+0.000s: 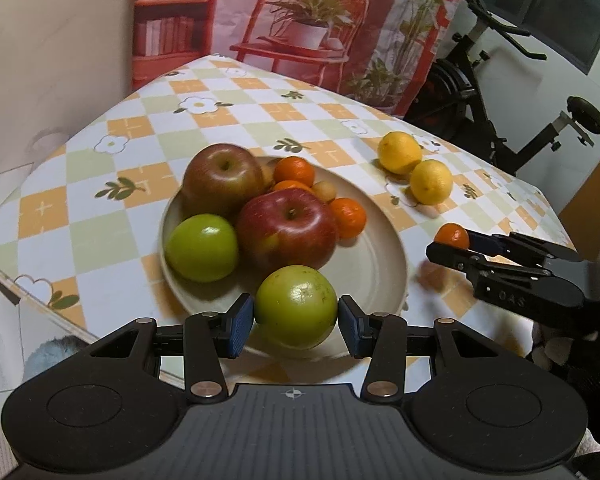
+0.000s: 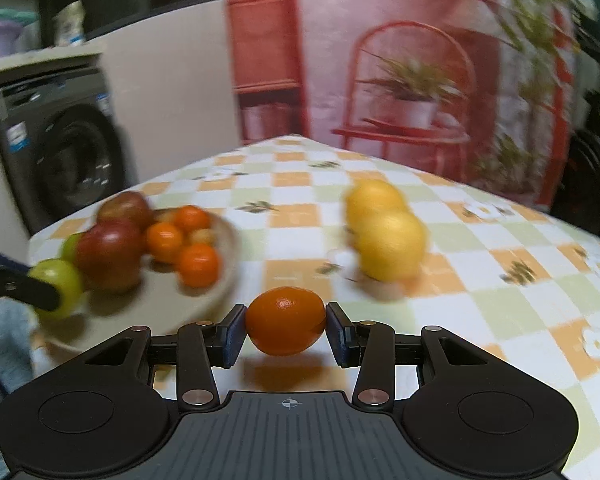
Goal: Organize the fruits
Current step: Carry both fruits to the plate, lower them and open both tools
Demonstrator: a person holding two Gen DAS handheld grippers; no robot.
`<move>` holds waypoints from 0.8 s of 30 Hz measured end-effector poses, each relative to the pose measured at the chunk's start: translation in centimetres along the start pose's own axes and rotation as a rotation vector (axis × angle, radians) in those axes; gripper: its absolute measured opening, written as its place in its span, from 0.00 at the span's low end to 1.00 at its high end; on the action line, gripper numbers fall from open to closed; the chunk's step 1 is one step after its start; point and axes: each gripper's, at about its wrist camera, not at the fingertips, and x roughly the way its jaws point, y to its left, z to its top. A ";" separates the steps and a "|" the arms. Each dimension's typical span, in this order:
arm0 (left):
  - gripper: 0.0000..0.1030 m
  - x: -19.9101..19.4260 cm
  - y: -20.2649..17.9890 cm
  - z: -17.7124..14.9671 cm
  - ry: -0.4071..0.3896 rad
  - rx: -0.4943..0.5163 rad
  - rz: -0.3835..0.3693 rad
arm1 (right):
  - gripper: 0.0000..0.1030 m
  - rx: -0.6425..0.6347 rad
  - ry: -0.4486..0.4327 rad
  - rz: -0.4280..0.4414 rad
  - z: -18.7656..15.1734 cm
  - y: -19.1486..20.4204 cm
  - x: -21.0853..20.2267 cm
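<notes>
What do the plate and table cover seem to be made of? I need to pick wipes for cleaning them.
Plate: probably glazed ceramic or stoneware; cream, smooth, with a soft sheen and a thick rolled rim. Melamine can't be ruled out.
Table cover: probably wipeable vinyl or oilcloth; printed checks and flowers, lying flat with a faint gloss. Coated fabric is possible.

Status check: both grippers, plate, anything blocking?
Left gripper shut on green apple. Right gripper shut on tangerine. Plate crowded. Path clear.

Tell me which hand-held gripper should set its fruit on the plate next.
Left, probably. The left hand-held gripper holds its green apple over the plate rim; the right one's orange is beside it.
</notes>
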 end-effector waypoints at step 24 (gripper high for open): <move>0.47 0.4 1.9 -0.2 -0.026 -0.042 0.021 | 0.38 -0.217 0.097 0.222 1.4 8.9 1.6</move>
